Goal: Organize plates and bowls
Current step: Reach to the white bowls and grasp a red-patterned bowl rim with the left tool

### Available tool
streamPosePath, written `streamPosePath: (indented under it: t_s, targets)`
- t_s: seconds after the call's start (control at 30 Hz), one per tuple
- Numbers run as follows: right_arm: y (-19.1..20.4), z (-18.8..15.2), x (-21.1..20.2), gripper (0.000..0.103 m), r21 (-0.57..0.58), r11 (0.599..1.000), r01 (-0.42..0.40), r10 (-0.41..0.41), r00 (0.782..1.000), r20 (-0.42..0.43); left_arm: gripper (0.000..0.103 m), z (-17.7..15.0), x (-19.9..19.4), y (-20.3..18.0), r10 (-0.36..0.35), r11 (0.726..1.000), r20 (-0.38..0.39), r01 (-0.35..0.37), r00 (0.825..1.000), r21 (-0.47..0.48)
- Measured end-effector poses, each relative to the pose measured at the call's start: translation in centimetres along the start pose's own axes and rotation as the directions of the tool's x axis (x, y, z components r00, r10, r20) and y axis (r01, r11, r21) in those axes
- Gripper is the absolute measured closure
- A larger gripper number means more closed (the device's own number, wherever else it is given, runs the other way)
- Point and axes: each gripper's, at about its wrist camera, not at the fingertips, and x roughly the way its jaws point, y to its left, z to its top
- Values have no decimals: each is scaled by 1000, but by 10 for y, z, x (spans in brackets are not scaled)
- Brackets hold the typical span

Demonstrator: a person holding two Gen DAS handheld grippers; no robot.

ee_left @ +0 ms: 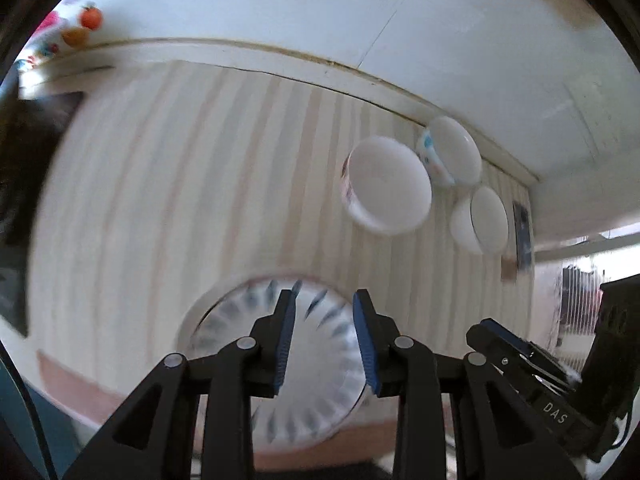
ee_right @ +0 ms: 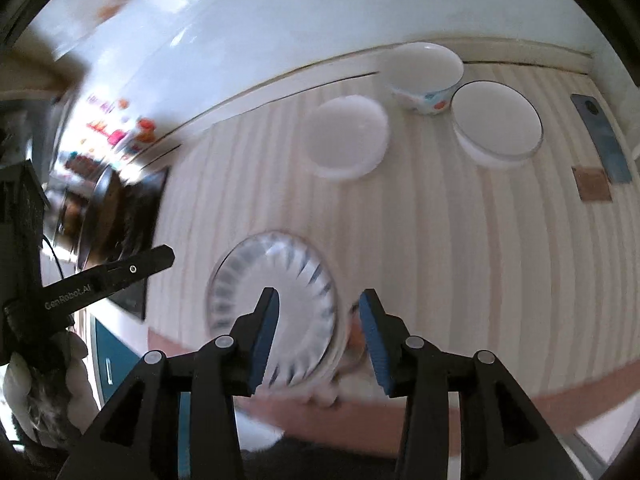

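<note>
A white plate with blue-grey rim strokes (ee_left: 320, 360) (ee_right: 272, 304) lies near the front edge of the striped table (ee_right: 440, 260). Its right edge rests over another dish with an orange mark (ee_right: 354, 338), mostly hidden. My left gripper (ee_left: 325, 298) hovers over the plate, jaws a little apart with nothing pinched. My right gripper (ee_right: 319, 296) stands open above the plate's right rim, pads off it. Farther back sit a straight-sided white bowl (ee_left: 388, 186) (ee_right: 346, 142), a patterned bowl (ee_left: 448, 152) (ee_right: 424, 76) and a plain white bowl (ee_left: 480, 220) (ee_right: 496, 124).
A phone (ee_right: 602, 140) and a brown square (ee_right: 592, 188) lie at the table's right end. A dark hob with a pan (ee_right: 116, 208) borders the table's left side. A pale wall (ee_left: 280, 8) runs behind the bowls. Each gripper shows in the other's view, close alongside.
</note>
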Motion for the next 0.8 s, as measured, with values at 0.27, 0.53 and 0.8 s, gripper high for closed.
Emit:
streamPosePath:
  t_s: [0.27,0.53,0.8]
  targets:
    - [-46,115,76,58,-6,1000,-8,8,1000,1,76,75,91,-9,-31,997,-53,27,998,-68]
    - [-57,136,138,84,-63,998,3,-6,998,-56,79,80,109,-16,-33,998,-2,32,999,-53]
    - [-54,126,123,84,-72,997,1,-3,999,-37,78,71,100,-28,-1,1000,-8,1,1000,-7]
